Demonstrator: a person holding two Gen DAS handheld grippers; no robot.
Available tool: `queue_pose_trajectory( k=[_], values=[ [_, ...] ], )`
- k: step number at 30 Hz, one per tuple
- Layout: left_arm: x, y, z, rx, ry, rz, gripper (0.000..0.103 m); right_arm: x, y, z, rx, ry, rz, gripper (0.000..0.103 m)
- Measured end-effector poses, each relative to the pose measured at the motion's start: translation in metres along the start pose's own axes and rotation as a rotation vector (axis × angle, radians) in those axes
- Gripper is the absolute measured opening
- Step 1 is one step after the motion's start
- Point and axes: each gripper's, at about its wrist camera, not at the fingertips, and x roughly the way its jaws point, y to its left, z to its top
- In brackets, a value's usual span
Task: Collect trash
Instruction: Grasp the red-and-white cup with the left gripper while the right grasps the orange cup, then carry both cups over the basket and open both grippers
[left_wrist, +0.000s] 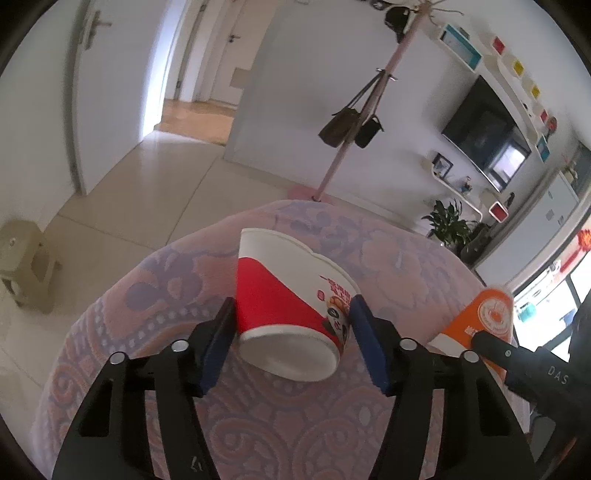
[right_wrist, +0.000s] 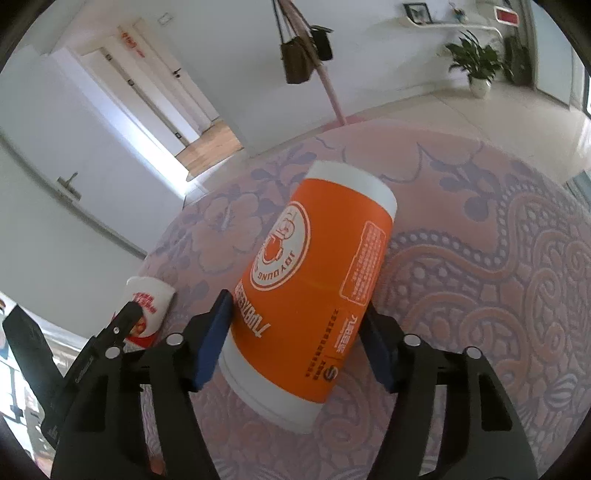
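Observation:
A red and white paper cup (left_wrist: 291, 291) sits between the pads of my left gripper (left_wrist: 291, 321), base toward the camera, over a pink and purple patterned cloth (left_wrist: 166, 302). Both pads touch its sides, so the gripper is shut on it. My right gripper (right_wrist: 297, 325) is shut on a tall orange and white paper cup (right_wrist: 317, 273), also base toward the camera. The orange cup shows at the right of the left wrist view (left_wrist: 480, 317), held by the other gripper. The red cup shows at the left of the right wrist view (right_wrist: 146, 306).
The patterned cloth (right_wrist: 480, 266) covers a rounded surface with tiled floor beyond. A pink coat stand (left_wrist: 354, 122) with hanging bags stands behind it. A beige stool (left_wrist: 26, 258) is at the left. A wall TV (left_wrist: 484, 129), shelves and a potted plant (left_wrist: 450, 221) are at the right.

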Motion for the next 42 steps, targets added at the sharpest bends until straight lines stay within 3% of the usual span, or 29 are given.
queue_pose_trajectory(
  k=[4,12,21,30,35,42],
  values=[
    [-0.009,-0.015,-0.005,0.035,0.003,-0.027,0.05,-0.014,0.005,-0.008,-0.06,-0.022,-0.008,0.051],
    [-0.039,-0.066,-0.028,0.109,-0.01,-0.105,0.049,-0.069,-0.019,-0.016,-0.095,-0.113,-0.04,0.047],
    [-0.071,-0.161,-0.054,0.202,-0.027,-0.264,0.049,-0.165,-0.083,-0.018,-0.066,-0.293,-0.136,0.047],
    [-0.078,-0.277,-0.089,0.349,-0.021,-0.376,0.049,-0.246,-0.163,-0.021,-0.05,-0.434,-0.321,0.047],
    [-0.064,-0.338,-0.113,0.423,0.019,-0.412,0.049,-0.265,-0.216,-0.023,0.013,-0.439,-0.374,0.047],
    [-0.031,-0.392,-0.14,0.486,0.096,-0.453,0.05,-0.257,-0.297,-0.029,0.152,-0.36,-0.433,0.05]
  ],
)
